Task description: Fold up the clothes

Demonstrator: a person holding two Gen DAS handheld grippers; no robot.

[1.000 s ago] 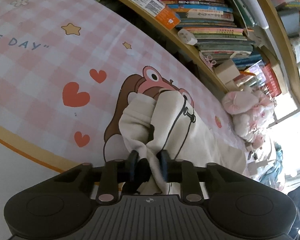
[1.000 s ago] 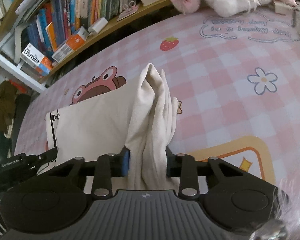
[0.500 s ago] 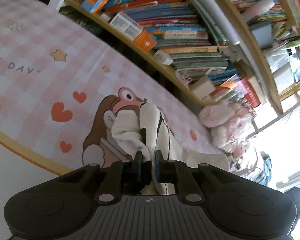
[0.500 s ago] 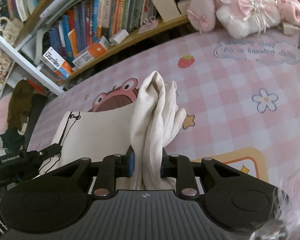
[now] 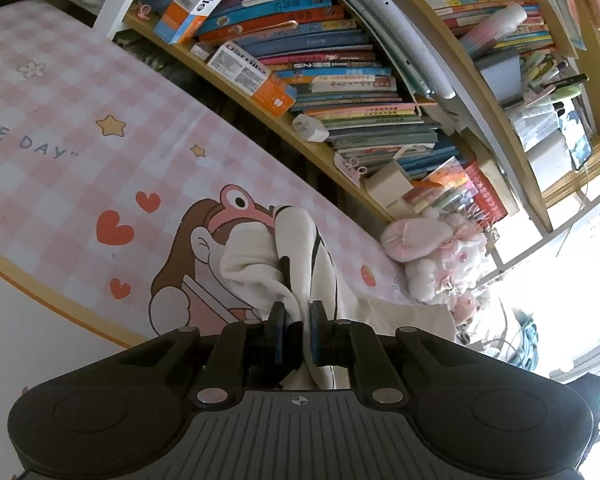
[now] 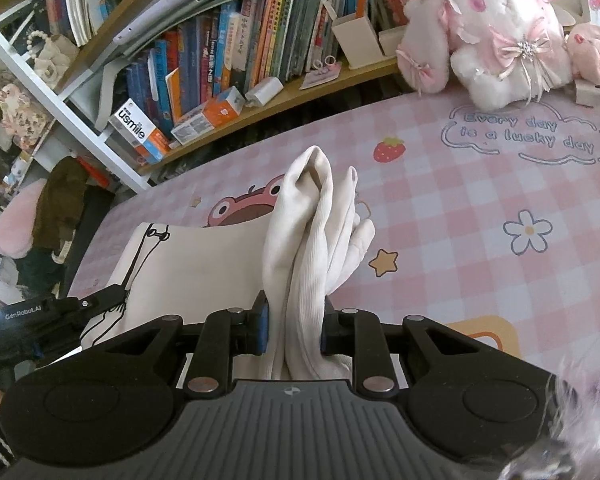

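Left wrist view: left gripper (image 5: 296, 330) pinches a bunched edge of the cream garment (image 5: 260, 264) at lower centre, jaws narrow on cloth, above the pink checked mat (image 5: 60, 120). Right wrist view: flat panel at left centre, right gripper (image 6: 294, 326) clamped on a thick gathered fold at centre. Judgement: fold barely begun; edge lifted, not yet laid over or smoothed.
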